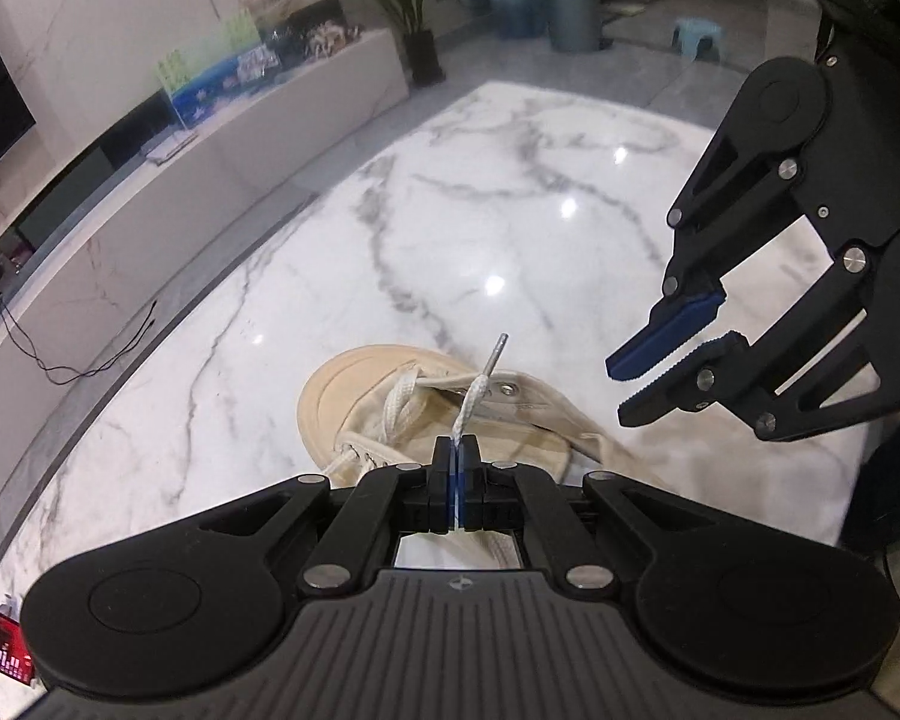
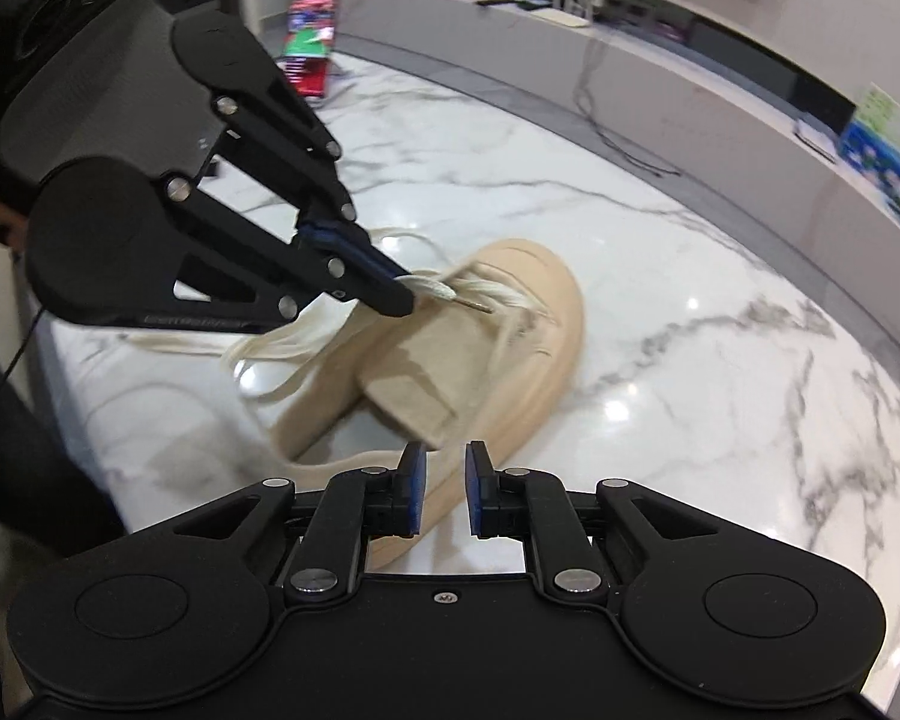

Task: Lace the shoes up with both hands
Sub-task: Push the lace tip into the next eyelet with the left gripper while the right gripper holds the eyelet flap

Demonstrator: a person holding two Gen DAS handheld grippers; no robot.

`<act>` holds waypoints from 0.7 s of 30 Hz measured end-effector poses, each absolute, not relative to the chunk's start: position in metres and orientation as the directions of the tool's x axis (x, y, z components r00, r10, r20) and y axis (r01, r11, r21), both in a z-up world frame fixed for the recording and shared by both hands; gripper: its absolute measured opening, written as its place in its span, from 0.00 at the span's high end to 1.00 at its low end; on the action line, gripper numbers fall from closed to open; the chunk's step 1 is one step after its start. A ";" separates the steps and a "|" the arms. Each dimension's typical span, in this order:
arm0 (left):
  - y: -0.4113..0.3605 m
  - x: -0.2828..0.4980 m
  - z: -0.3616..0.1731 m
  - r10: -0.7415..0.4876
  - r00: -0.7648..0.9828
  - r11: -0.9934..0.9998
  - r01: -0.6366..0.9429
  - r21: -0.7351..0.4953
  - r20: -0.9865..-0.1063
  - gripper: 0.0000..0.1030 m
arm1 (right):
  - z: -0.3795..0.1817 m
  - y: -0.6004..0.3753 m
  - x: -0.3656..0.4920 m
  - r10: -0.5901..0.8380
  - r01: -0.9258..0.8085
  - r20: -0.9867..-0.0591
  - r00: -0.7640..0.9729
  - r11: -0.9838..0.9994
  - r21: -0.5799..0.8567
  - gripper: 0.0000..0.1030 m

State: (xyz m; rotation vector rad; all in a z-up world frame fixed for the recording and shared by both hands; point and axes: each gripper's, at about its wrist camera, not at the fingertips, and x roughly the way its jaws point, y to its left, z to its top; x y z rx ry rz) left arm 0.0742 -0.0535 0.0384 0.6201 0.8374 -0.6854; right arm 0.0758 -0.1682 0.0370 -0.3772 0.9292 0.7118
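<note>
A beige canvas shoe (image 1: 402,408) lies on the white marble table (image 1: 480,210), toe pointing away in the left wrist view; it also shows in the right wrist view (image 2: 480,360). My left gripper (image 1: 457,444) is shut on the white shoelace (image 1: 468,405) just behind its metal tip (image 1: 495,354), which points up and forward near a metal eyelet (image 1: 508,387). In the right wrist view the left gripper (image 2: 405,294) holds the lace tip (image 2: 450,294) over the shoe's laced front. My right gripper (image 2: 446,474) is open and empty, hovering beside the shoe; it also shows in the left wrist view (image 1: 621,387).
A phone with a lit screen (image 2: 309,36) stands at the table's far end. A long white TV cabinet (image 1: 210,180) runs beside the table, with a cable (image 1: 90,354) hanging down it. A plant (image 1: 414,18), bin (image 1: 573,6) and blue stool (image 1: 699,39) stand beyond.
</note>
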 end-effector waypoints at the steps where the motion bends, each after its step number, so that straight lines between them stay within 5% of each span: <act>1: -0.057 0.075 0.037 -0.269 0.482 0.614 0.753 0.237 -0.834 1.00 | 0.037 -0.168 0.077 0.394 -0.695 -0.826 0.403 0.719 0.003 0.88; 21: -0.061 0.100 0.019 -0.099 0.439 0.559 0.767 0.315 -0.893 1.00 | 0.033 -0.168 0.102 0.446 -0.648 -0.791 0.419 0.757 0.084 0.88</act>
